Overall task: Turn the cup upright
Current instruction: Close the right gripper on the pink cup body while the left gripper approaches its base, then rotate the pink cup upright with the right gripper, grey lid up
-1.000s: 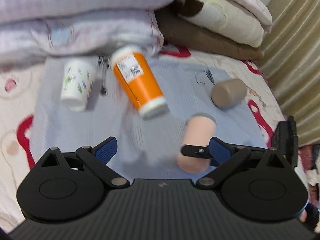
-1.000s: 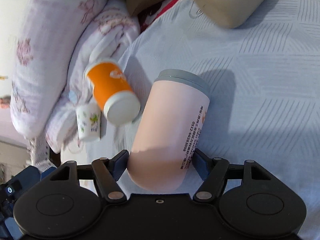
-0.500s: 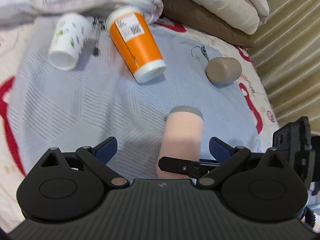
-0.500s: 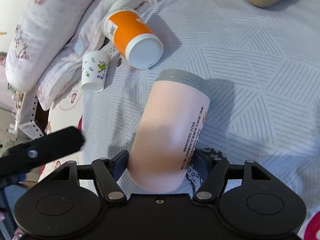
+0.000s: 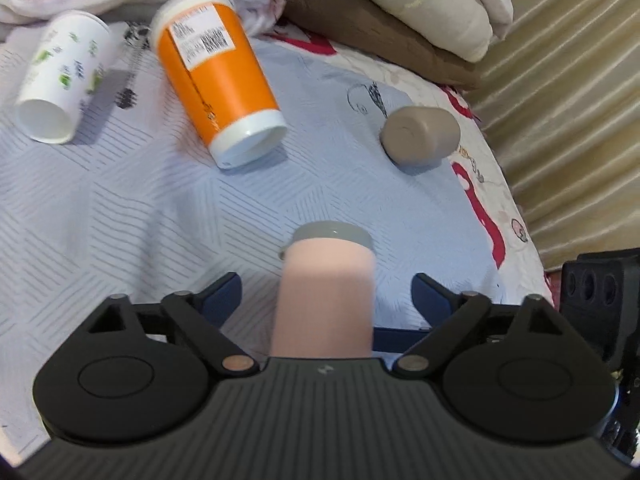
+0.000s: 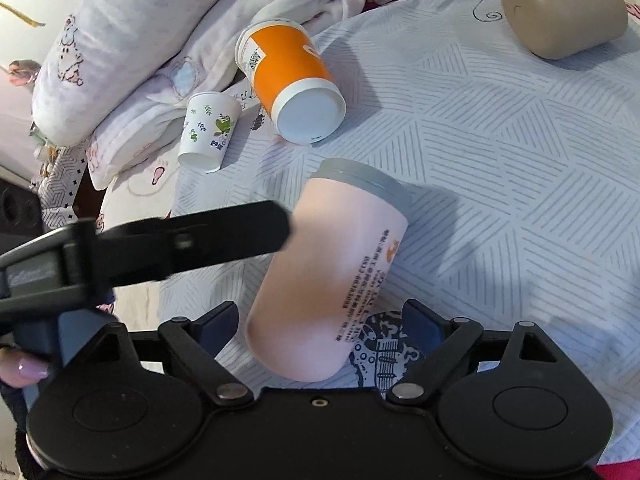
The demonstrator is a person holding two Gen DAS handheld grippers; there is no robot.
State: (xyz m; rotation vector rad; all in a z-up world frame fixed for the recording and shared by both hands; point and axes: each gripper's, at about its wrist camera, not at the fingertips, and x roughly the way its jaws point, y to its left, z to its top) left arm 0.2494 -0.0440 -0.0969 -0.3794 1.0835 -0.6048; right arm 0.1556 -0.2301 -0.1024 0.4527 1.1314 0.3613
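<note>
The pink cup (image 6: 332,276) with a grey rim band (image 6: 364,178) sits between the fingers of the right gripper (image 6: 320,320), base toward the camera and grey end pointing away, tilted above the pale blue striped mat (image 6: 500,168); the right jaws appear parted around it, a gap showing on the left side, and whether the right pad touches cannot be told; small printing and an orange mark run along the cup's side, too blurred to read. In the left wrist view the same cup (image 5: 326,296) stands between the fingers of the left gripper (image 5: 326,292), whose jaws are spread wide and clear of it on both sides. Farther off lie an orange cup (image 5: 218,76) with a white barcode label, a white leaf-print paper cup (image 5: 60,80), and a tan cup (image 5: 420,136); folded bedding (image 6: 160,40) lies behind.
</note>
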